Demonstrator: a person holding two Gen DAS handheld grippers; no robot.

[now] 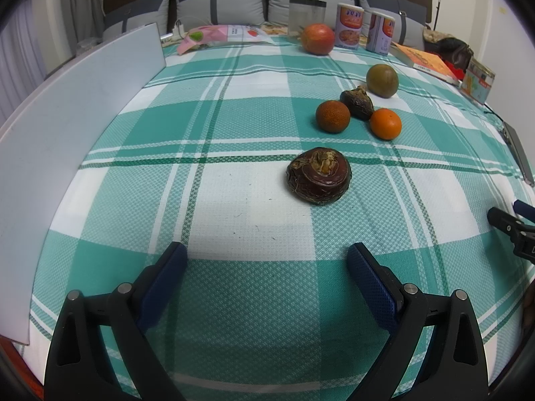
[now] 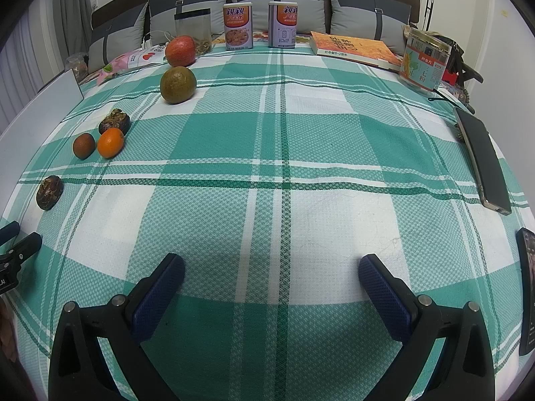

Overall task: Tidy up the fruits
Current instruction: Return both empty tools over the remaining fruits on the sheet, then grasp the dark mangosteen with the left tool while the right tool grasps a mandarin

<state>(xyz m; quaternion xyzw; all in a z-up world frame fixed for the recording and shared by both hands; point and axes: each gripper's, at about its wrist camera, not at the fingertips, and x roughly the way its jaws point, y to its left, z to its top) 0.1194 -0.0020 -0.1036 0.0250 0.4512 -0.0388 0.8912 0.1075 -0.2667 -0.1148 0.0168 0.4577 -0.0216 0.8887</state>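
Observation:
Fruits lie on a green-and-white checked cloth [image 1: 234, 207]. A dark brown water chestnut [image 1: 318, 176] lies just ahead of my open, empty left gripper [image 1: 265, 264]. Behind it a dull orange fruit [image 1: 333, 116], a second dark chestnut [image 1: 357, 103] and a bright orange [image 1: 385, 123] sit close together. A green-brown round fruit [image 1: 382, 80] and a red apple [image 1: 317, 38] lie farther back. My right gripper [image 2: 271, 275] is open and empty over bare cloth; the same fruits show at its far left, among them the near chestnut [image 2: 49, 192] and the bright orange [image 2: 110, 142].
A white board [image 1: 67, 127] stands along the left edge. Two cans [image 2: 260, 25], a clear bag [image 2: 194, 26], a book [image 2: 354, 48] and a jar [image 2: 424, 61] line the back. Two phones [image 2: 481, 160] [image 2: 528, 287] lie at the right. Cushions stand behind.

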